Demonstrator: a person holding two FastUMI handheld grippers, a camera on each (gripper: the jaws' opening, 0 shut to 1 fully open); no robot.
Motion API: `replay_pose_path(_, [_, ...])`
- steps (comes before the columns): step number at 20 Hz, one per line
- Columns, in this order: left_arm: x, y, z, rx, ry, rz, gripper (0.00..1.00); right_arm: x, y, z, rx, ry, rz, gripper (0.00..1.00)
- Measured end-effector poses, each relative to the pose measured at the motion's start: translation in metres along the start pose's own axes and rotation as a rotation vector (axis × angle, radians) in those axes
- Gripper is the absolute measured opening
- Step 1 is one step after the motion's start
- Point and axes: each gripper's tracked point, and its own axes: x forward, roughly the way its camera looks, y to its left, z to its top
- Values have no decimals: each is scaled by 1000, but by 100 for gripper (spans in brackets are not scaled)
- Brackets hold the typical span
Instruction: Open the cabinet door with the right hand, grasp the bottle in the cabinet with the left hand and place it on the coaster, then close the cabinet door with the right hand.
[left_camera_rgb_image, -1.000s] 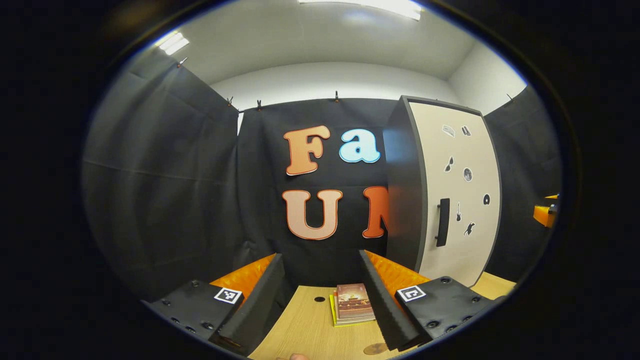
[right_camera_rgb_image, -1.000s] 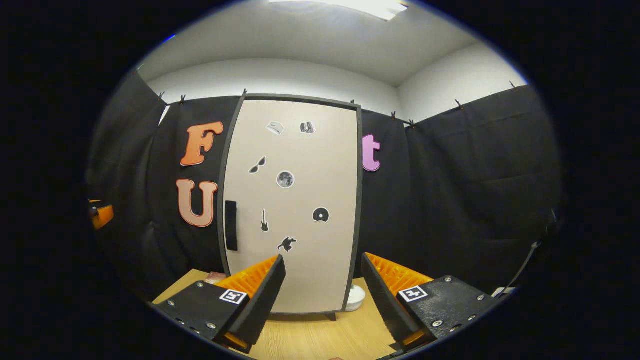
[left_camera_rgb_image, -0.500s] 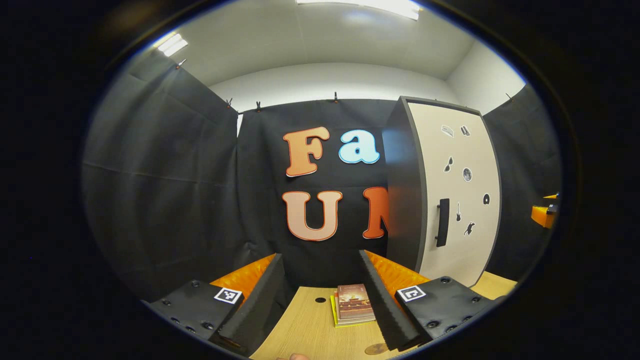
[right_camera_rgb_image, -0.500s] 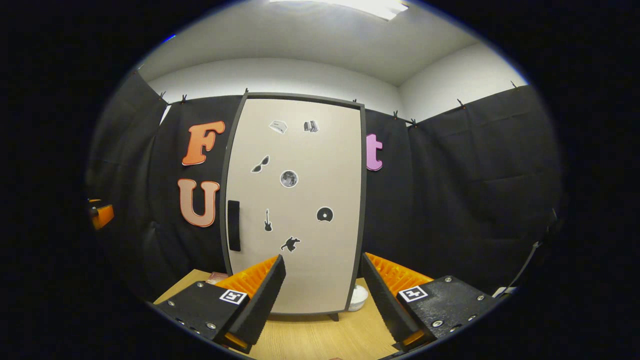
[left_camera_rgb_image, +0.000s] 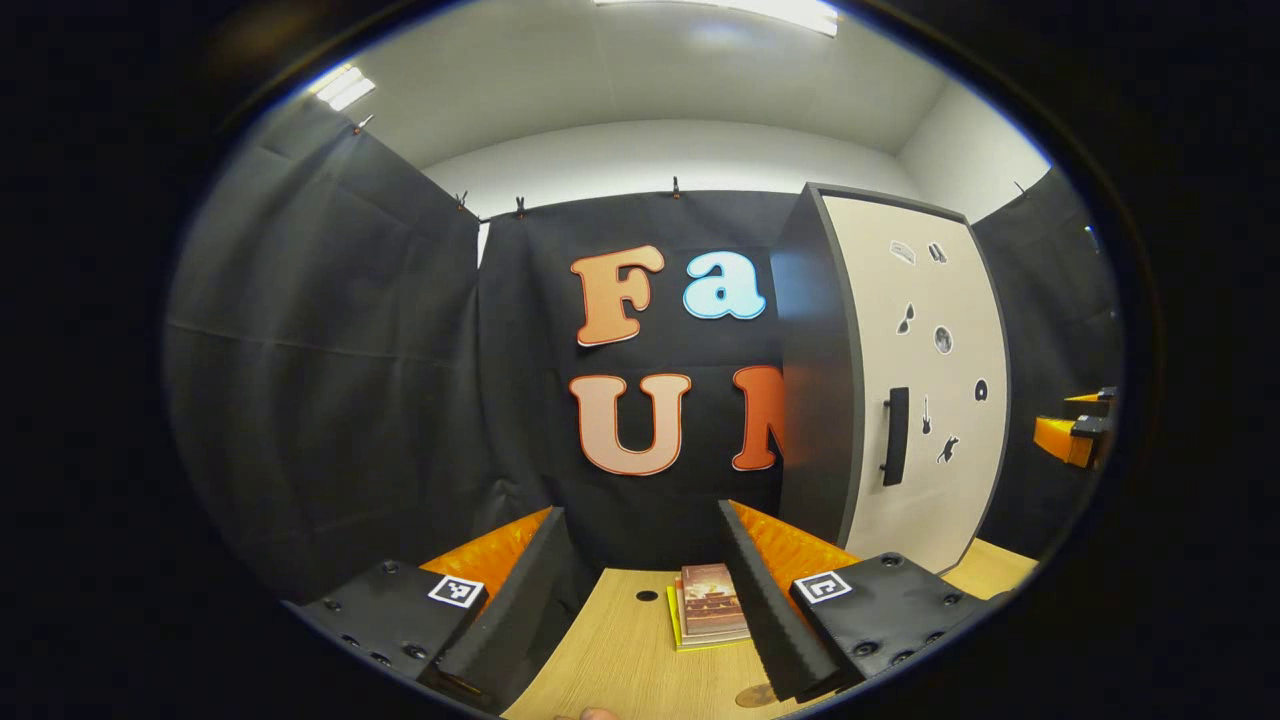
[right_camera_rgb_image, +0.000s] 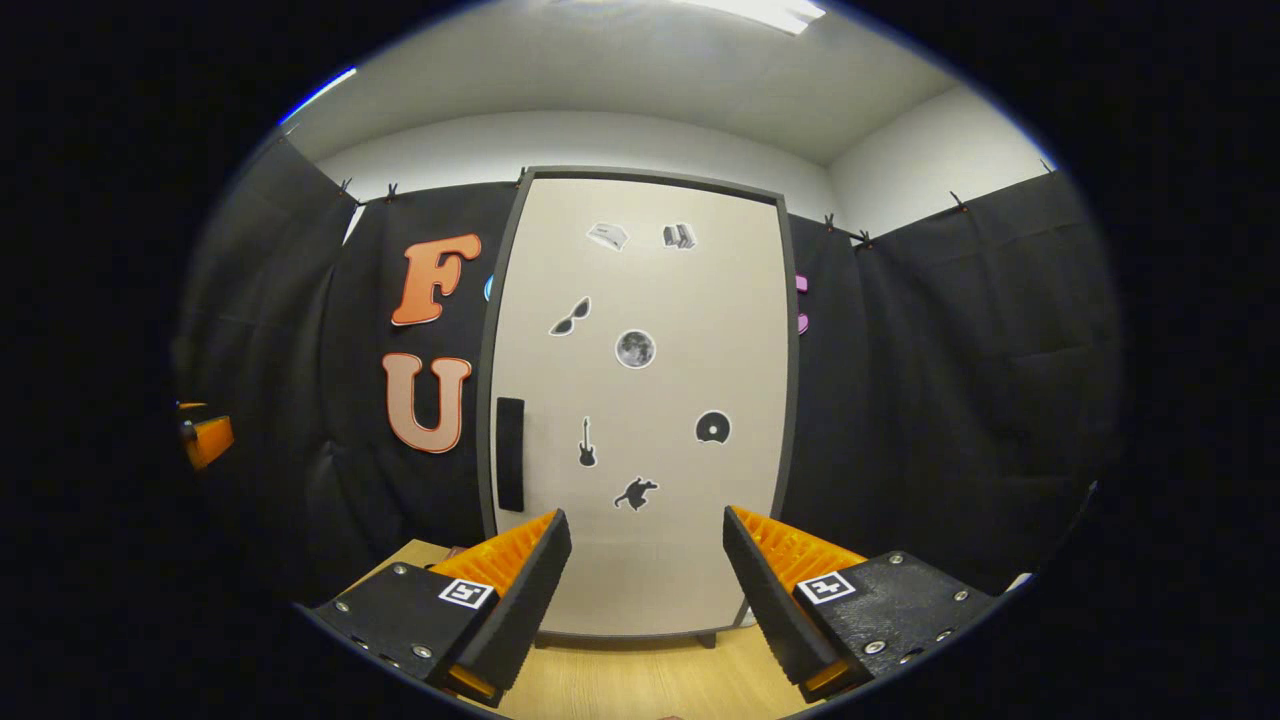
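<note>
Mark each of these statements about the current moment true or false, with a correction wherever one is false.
1. The cabinet door is shut. True.
2. The right gripper is clamped on the door handle. False: its fingers are spread with nothing between them, short of the door.
3. A stack of books lies on the table ahead of the left gripper. True.
4. The left gripper holds a bottle. False: it is open and empty.
5. The handle sits near the door's left edge in the right gripper view. True.

Left gripper (left_camera_rgb_image: 640, 580) over the desk (left_camera_rgb_image: 620, 660), jaws wide apart. Stack of books (left_camera_rgb_image: 708, 605) on the desk between them. Cabinet (left_camera_rgb_image: 890, 370) to the right, door (left_camera_rgb_image: 925, 400) closed, black handle (left_camera_rgb_image: 895, 436) upright.
</note>
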Motion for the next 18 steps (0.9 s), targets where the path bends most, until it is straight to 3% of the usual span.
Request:
replay_pose_path(12, [-4,43,-15,23,31,97,96,88,98,-7,54,45,134,95])
replay_pose_path(18, [-11,77,-24,41,54,167,97,141,121,-11,61,54,128,93])
